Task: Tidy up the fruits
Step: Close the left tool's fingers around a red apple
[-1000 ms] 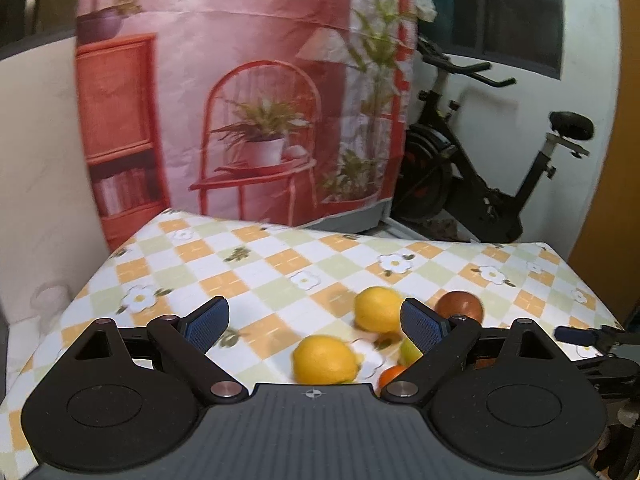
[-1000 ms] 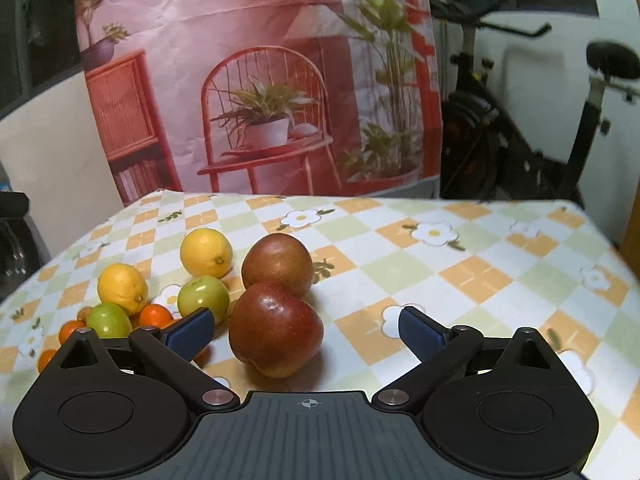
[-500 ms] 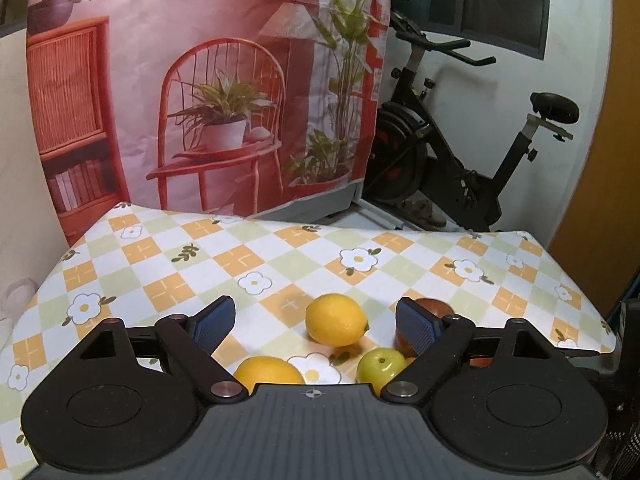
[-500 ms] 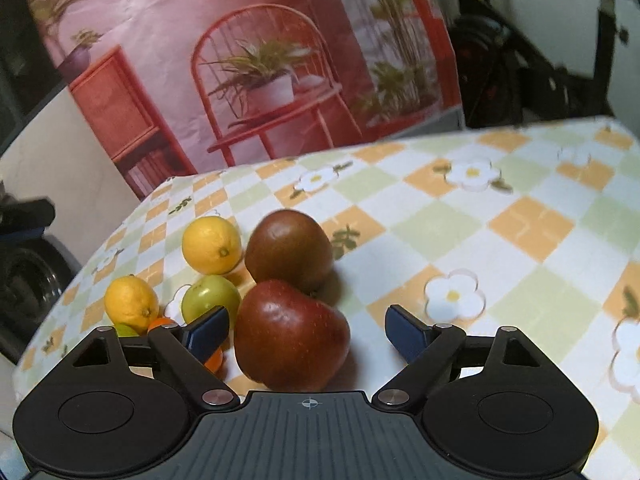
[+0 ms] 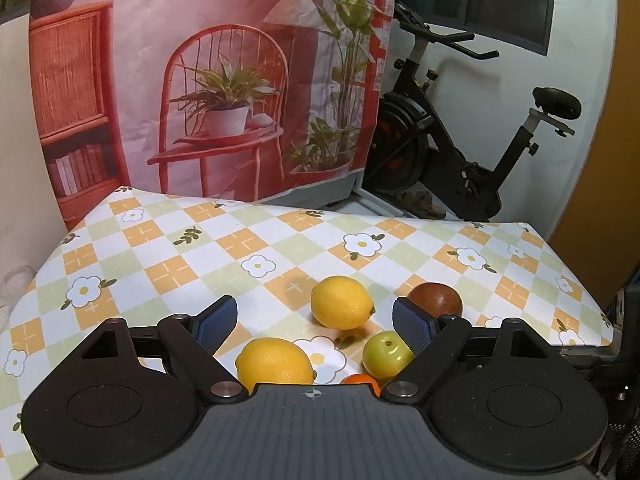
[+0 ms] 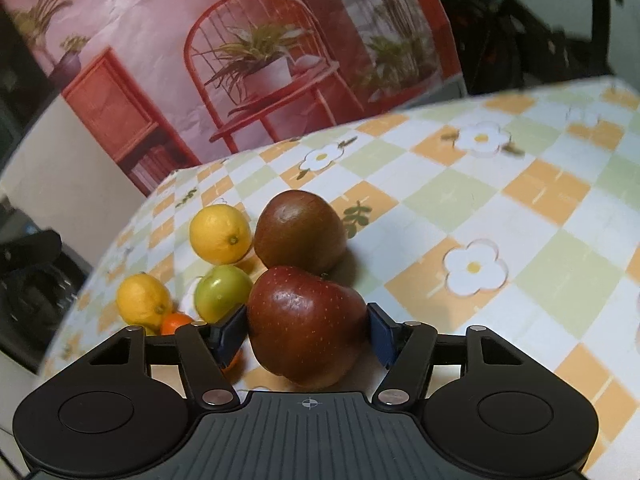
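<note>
The fruit sits bunched in one loose cluster on the table under its checked orange, green and white flower-print cloth (image 5: 280,240), which is likely why each gripper has been brought in low and angled down from the near edge: from there the fingers can straddle a single piece without knocking its neighbours. The right gripper (image 6: 308,334) has its blue-padded jaws on either side of the big glossy dark-red apple (image 6: 306,324) and they are closing; both pads look to be at the apple's skin, the left one touching and the right one touching or a hair off (the apple rests on the cloth, not lifted). Directly behind it, touching or nearly so, is a duller brownish-red apple (image 6: 300,232), with a round yellow lemon (image 6: 220,234) and a small green apple (image 6: 222,292) to the left, then a second yellow lemon (image 6: 144,300) and a small orange tangerine (image 6: 176,322) near the left finger. The left gripper (image 5: 316,322) hangs over the same group from the other side, jaws wide and narrowing a little, gripping nothing; the nearer lemon (image 5: 274,364) lies low between the fingers and is probably its target. Both tools tilt moderately downward, the right one rolled somewhat so the table looks slanted.
</note>
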The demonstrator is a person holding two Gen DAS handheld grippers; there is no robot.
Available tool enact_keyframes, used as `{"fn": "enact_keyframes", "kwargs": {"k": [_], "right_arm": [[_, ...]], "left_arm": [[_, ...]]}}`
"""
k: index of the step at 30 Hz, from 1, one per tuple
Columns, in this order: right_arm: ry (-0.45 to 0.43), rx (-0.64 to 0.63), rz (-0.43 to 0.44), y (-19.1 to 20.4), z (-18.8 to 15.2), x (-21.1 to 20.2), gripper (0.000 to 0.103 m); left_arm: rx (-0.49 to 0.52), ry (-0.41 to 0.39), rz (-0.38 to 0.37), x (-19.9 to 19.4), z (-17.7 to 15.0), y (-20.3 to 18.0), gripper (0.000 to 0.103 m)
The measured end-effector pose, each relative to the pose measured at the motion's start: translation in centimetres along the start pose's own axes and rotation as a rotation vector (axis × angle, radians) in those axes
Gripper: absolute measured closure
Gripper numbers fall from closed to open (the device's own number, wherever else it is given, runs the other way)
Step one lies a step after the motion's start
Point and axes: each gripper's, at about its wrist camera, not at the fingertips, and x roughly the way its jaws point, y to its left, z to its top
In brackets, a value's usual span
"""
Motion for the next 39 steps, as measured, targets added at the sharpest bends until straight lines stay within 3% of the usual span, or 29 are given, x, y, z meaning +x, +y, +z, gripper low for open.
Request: {"fn": "enact_keyframes", "kwargs": {"k": [5,7,19,23,27,35,39], "right_arm": [[-0.085,-0.266,-0.129,1.8,-1.3,-0.9,0.044],[-0.094,-0.335,-0.137,1.9,-1.9,-1.3,0.044],[-0.071,-0.336,-0.036,0.8,-3.1,-3.7,0.042],[-0.057,-0.333,-0.023,0.6,-3.7,-3.5,0.043],[-0.049,-0.317,-0.008,0.2,-3.9,-3.5,0.043],[-0.053,-0.319,0.005,-0.1,-3.8,-3.6,0.045],[-0.050,-0.319,0.002,-0.1,-3.7,-3.5,0.045]], "left_arm": [[0.012,0.006,-0.019,0.3,-0.2,0.0,0.017],[0.022,0.009,-0.034,0.4,-0.2,-0.2,0.017],[0.066,0.127,-0.234,4.0,0.0,-4.1,0.023],[0.105,0.182,-0.315,5.5,-0.1,-6.0,0.030],[0.079,0.269,-0.390,7.1,-0.4,-6.9,0.038],[0.041,0.392,-0.436,10.1,-1.7,-7.6,0.046],[0.037,0.415,-0.452,10.6,-2.2,-7.4,0.051]]}}
